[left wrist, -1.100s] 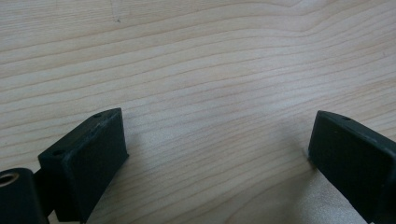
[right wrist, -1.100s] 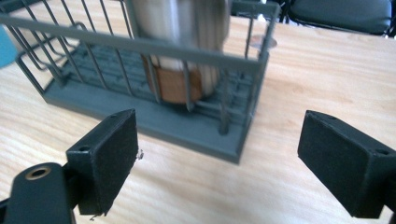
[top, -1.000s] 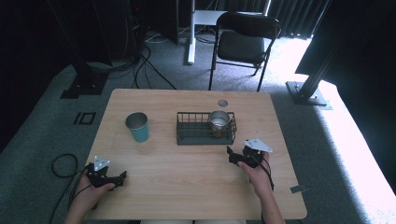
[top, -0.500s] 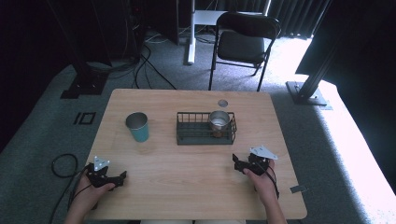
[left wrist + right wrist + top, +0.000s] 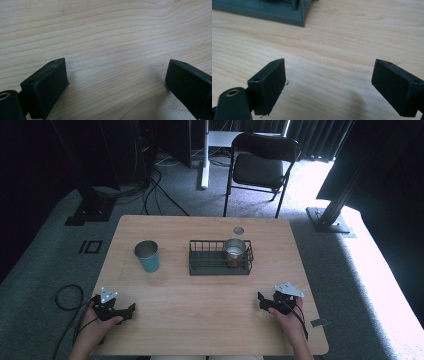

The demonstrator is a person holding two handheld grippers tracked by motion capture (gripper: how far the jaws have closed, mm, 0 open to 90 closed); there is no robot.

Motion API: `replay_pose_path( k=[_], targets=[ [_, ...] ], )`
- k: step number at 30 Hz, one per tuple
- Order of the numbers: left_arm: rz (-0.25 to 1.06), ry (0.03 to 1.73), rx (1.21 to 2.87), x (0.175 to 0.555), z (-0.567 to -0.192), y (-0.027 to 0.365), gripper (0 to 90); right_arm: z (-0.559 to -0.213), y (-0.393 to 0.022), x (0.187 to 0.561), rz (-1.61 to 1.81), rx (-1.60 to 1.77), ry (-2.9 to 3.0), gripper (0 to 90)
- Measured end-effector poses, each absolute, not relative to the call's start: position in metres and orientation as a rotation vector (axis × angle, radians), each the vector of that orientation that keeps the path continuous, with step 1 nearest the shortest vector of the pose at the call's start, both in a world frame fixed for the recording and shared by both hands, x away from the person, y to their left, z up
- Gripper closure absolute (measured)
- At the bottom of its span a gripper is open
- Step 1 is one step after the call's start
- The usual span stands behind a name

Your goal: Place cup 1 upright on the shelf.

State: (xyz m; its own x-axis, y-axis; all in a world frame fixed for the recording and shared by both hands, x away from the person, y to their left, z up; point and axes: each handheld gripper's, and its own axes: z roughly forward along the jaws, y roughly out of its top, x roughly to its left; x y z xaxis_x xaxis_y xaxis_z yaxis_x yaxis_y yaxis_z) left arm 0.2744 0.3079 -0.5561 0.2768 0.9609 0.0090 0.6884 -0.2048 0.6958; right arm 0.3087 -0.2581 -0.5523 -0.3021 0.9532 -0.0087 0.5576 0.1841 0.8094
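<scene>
A dark wire basket [image 5: 220,266] stands mid-table with a metal cup [image 5: 233,251] inside its right end. A teal metal cup [image 5: 147,255] stands upright left of the basket. My left gripper [image 5: 131,309] rests near the table's front left corner, open, with bare wood between its jaws [image 5: 116,75]. My right gripper [image 5: 260,298] lies near the front right, open and holding nothing [image 5: 328,75]. The basket's corner [image 5: 297,17] is at the top of the right gripper view.
A small round lid or grommet [image 5: 238,230] lies near the table's far edge. A black folding chair [image 5: 262,167] stands behind the table. Cables [image 5: 65,295] trail on the floor at the left. Bare wood spans the space between the grippers.
My right gripper has drawn back from the basket toward the front right of the table. The left gripper has stayed where it was.
</scene>
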Motion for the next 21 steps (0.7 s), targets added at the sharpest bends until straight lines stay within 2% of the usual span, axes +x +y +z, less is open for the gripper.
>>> replay_pose_path(
  k=[21],
  targets=[
    [0.609, 1.478, 1.97, 0.274, -0.556, 0.308, 5.0, -0.558, -0.28, 0.294, 0.884, 1.483, 2.054, 10.3]
  ],
)
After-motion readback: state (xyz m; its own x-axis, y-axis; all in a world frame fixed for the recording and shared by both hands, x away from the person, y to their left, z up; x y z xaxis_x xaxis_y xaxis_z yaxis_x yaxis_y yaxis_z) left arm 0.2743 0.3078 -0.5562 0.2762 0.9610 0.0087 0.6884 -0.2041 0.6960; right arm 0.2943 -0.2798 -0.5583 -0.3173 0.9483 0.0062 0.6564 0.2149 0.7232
